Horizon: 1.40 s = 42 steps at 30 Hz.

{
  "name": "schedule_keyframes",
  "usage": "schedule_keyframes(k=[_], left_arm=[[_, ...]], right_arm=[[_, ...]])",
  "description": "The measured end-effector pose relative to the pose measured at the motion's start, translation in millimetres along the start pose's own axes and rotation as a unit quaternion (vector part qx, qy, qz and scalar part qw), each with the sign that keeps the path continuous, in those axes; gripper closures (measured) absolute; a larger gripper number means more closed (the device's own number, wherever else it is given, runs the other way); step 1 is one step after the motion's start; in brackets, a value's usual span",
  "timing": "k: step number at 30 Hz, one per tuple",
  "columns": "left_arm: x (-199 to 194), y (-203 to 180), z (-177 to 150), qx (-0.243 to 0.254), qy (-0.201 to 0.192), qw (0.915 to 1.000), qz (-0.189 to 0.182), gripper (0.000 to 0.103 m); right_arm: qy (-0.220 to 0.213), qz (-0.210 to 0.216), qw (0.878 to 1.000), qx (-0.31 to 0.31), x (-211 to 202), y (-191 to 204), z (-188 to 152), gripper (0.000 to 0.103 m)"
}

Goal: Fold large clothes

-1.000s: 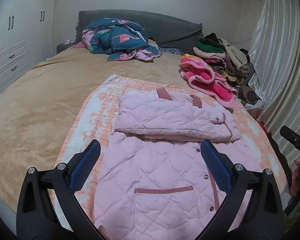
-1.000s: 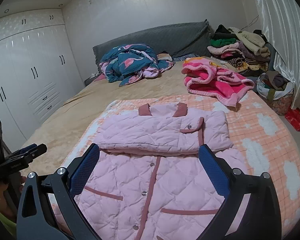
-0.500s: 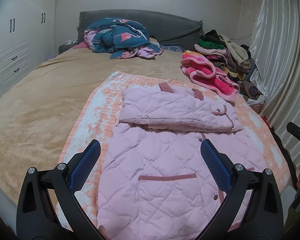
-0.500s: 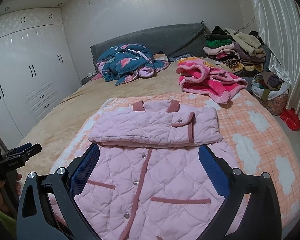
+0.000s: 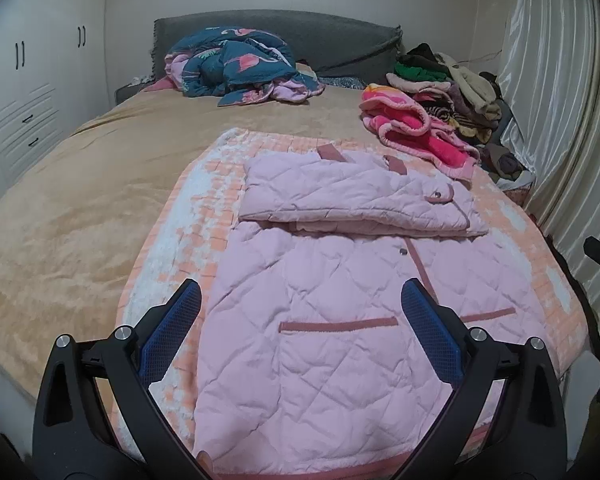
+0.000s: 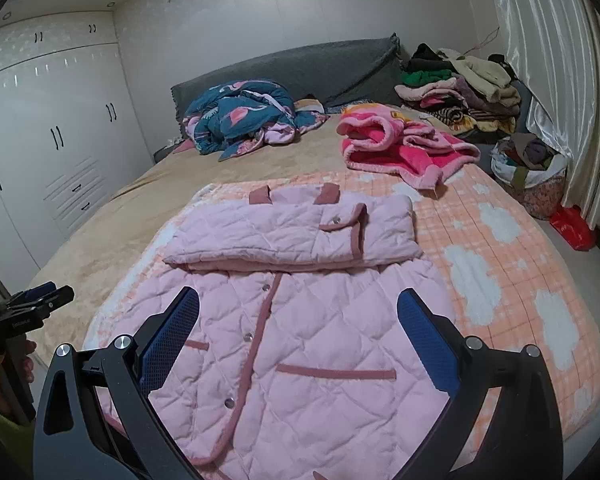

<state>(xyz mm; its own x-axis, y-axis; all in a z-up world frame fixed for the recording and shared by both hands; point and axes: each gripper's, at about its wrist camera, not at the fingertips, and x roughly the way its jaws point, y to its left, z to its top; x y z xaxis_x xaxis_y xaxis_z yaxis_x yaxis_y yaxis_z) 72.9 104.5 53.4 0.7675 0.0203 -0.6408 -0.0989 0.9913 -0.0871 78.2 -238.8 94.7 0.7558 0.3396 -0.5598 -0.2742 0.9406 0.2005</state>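
A pale pink quilted jacket [image 5: 332,312] [image 6: 300,340] lies flat on an orange and white checked blanket [image 5: 180,240] [image 6: 500,264] at the near end of the bed. Its sleeves are folded across the chest as a band [image 5: 352,196] [image 6: 296,232]. My left gripper [image 5: 300,320] hovers open above the jacket's lower left part, near a pocket trim. My right gripper [image 6: 298,328] hovers open above the button line. Neither holds anything. The left gripper [image 6: 32,308] also shows at the right wrist view's left edge, in a hand.
A pink fleece garment [image 5: 416,136] [image 6: 404,144] lies beyond the jacket. A teal flamingo quilt [image 5: 240,68] sits by the grey headboard [image 6: 300,68]. Stacked clothes [image 6: 460,92] and a full bag [image 6: 532,168] stand at the right near curtains [image 5: 560,100]. White wardrobes [image 6: 40,140] line the left.
Both grippers have drawn back toward the foot of the bed, so more of the jacket's lower half shows. Both stayed open. The jacket has not moved.
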Motion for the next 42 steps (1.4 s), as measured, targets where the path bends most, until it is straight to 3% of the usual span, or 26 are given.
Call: schedule_keyframes(k=[20,42], left_arm=[[7,-11,-38,0.032,0.035,0.9988,0.012,0.009],[37,37,-81,-0.012,0.093,0.9944,0.049,0.009]], right_arm=[[0.029,-0.009,1.000,0.002,-12,-26,-41,0.004],[0.087,-0.045,0.995,0.029,1,-65,-92,0.004]])
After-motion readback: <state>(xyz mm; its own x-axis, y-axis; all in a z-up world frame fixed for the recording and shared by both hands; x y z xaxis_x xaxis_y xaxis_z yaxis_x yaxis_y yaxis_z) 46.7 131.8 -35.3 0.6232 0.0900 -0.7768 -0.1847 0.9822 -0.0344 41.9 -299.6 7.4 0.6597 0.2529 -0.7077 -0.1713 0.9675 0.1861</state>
